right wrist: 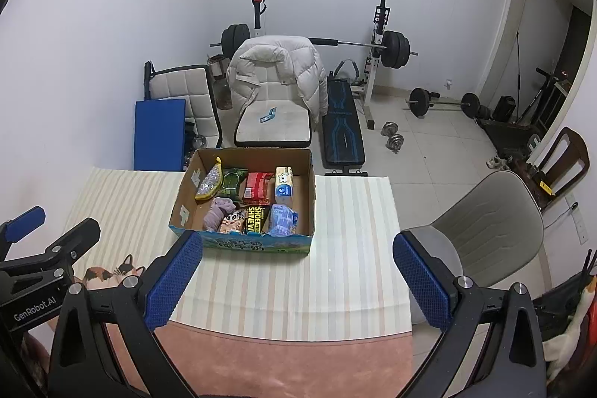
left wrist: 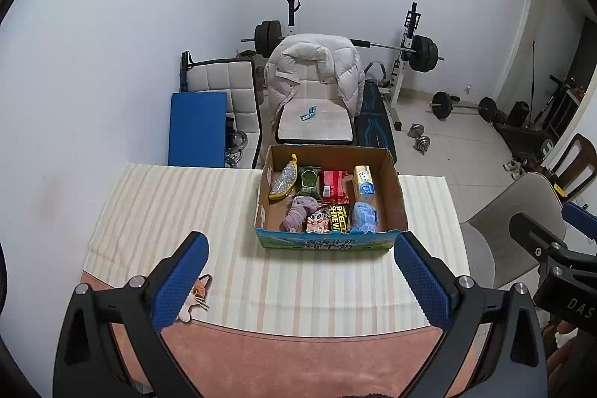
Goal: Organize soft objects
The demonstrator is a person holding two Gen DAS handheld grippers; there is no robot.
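A: Striped cloth [left wrist: 224,211] covers the table, and the cardboard box [left wrist: 393,189] sits on it toward the far edge. That box is my landmark for everything.

B: What's inside the box?

A: Soft things in two rows. Along the far wall: a yellow-edged glittery pouch [left wrist: 284,177] at the left, then a green packet [left wrist: 309,179], a red packet [left wrist: 334,185] and a yellow-and-blue carton [left wrist: 363,182]. Along the near wall: a mauve cloth [left wrist: 298,213] bunched up, a cartoon-printed packet [left wrist: 318,222], a black pack with yellow lettering [left wrist: 338,218], and a crumpled blue bag [left wrist: 363,217] in the right corner.

B: And the grippers?

A: Both hover nearer than the box, over the cloth, touching nothing. The left gripper [left wrist: 300,280] has its blue pads spread wide, with nothing between them. The right gripper [right wrist: 298,280] is spread wide too, likewise empty.

B: Anything else close by?

A: Left of the box and nearer, a cat picture [right wrist: 112,273] shows on the pink mat [right wrist: 283,360] at the cloth's near edge. Right of the box, off the table, a grey chair [right wrist: 496,230]. Beyond the box, a white chair with a puffy coat [left wrist: 313,69] draped over it, and a barbell rack [left wrist: 406,43] against the wall
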